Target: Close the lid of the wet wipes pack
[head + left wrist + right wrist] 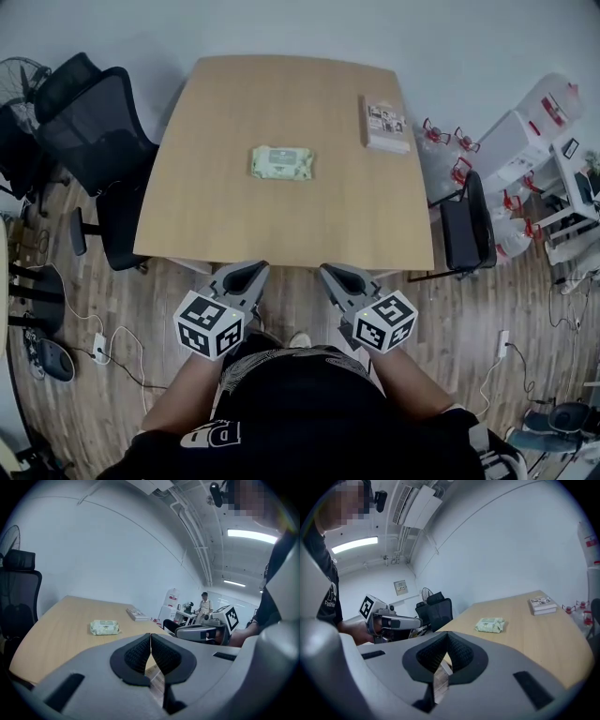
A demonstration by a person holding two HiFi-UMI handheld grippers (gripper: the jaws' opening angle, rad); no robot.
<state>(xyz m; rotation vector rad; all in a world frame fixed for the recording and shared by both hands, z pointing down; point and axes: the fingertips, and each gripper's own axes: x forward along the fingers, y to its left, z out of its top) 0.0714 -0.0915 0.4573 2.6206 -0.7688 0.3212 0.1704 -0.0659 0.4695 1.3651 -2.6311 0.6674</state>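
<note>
A pale green wet wipes pack point(281, 162) lies flat near the middle of the wooden table point(216, 216); it also shows in the left gripper view point(105, 627) and the right gripper view point(490, 625). Its lid looks flat from here. My left gripper point(251, 273) and right gripper point(330, 274) hang side by side off the table's near edge, well short of the pack. Both are shut with nothing between their jaws. In its own view the left gripper point(150, 635) has its pads touching, and so does the right gripper point(447, 635).
A book point(385, 124) lies at the table's far right corner. Black office chairs point(94, 131) stand to the left, another dark chair point(466, 225) to the right. White shelves with bottles point(525, 141) are at the far right. A person point(205, 605) stands far off.
</note>
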